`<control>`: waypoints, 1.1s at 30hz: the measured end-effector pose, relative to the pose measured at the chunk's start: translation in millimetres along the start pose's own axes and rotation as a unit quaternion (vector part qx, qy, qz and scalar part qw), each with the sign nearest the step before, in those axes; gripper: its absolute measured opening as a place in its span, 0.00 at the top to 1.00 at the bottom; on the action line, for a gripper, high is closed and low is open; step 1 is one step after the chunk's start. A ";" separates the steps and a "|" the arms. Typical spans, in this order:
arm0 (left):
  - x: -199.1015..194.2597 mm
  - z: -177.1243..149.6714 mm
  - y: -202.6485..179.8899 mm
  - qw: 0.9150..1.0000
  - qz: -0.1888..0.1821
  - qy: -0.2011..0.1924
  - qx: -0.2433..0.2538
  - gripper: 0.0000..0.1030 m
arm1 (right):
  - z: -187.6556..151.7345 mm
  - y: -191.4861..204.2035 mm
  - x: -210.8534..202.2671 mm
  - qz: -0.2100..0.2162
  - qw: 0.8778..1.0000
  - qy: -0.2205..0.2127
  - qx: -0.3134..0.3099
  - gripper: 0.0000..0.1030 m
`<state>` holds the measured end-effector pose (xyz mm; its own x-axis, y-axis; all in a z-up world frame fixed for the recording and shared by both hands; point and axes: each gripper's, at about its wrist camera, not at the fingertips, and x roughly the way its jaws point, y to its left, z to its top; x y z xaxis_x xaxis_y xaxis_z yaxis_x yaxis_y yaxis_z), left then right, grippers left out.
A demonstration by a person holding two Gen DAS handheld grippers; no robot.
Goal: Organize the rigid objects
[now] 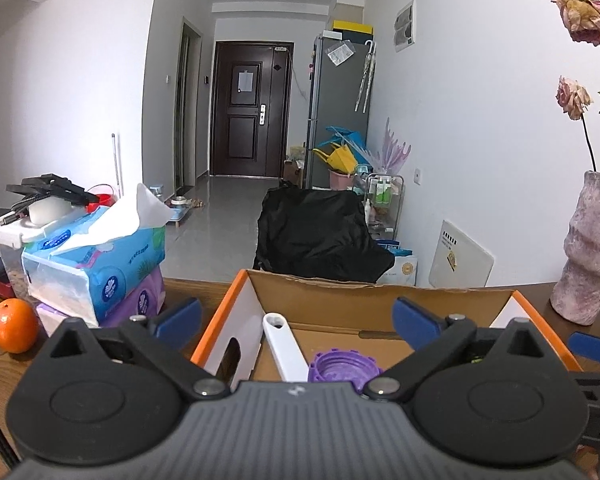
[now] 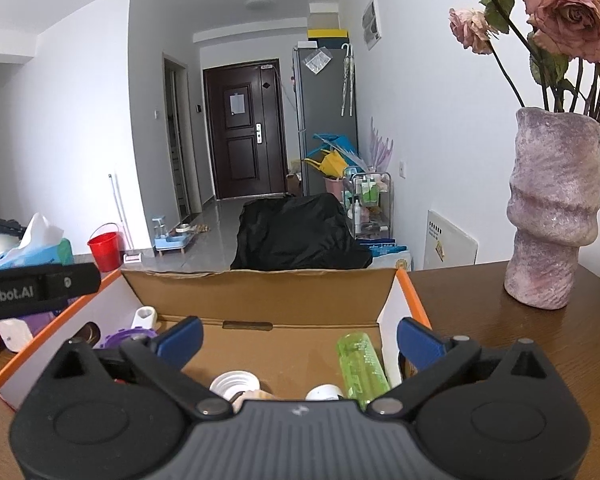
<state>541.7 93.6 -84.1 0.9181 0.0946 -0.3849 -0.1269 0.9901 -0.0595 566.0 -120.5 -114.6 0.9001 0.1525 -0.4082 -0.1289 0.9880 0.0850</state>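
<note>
An open cardboard box (image 1: 324,294) with orange edges stands on the wooden table, and it also shows in the right wrist view (image 2: 260,296). Inside lie a white flat tool (image 1: 284,350), a purple ribbed cap (image 1: 342,366), a green bottle (image 2: 360,364) and a white threaded cap (image 2: 234,384). My left gripper (image 1: 296,318) is open and empty above the box's left half. My right gripper (image 2: 300,338) is open and empty above the box's right half. The left gripper's body (image 2: 32,290) shows at the left of the right wrist view.
Stacked tissue packs (image 1: 100,264) and an orange (image 1: 14,326) sit left of the box. A pink vase (image 2: 552,208) with dried roses stands on the table at the right. Beyond the table edge are a black covered chair (image 1: 320,236) and a red bucket (image 2: 105,246).
</note>
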 end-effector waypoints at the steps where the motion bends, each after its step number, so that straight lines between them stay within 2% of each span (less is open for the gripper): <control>1: -1.4 -0.1 -0.5 1.000 0.000 0.000 0.000 0.00 | 0.6 -0.1 -1.1 0.000 1.000 0.000 0.001 0.00; 12: -33.7 3.2 2.4 1.000 -0.001 -0.011 -0.001 0.00 | 9.1 -2.9 -35.0 0.001 1.000 -0.004 -0.008 0.00; 17: -64.0 2.3 1.3 1.000 0.004 -0.019 0.005 0.00 | 9.4 -3.8 -63.4 0.000 1.000 -0.003 -0.013 0.00; 33: -178.0 -22.2 3.6 1.000 0.011 -0.003 0.011 0.00 | -12.3 -5.5 -180.0 0.004 1.000 -0.001 -0.017 0.00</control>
<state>369.5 78.1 -36.2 0.9173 0.1160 -0.3809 -0.1379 0.9900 -0.0304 399.6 -153.2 -52.7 0.8995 0.1604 -0.4065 -0.1497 0.9870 0.0581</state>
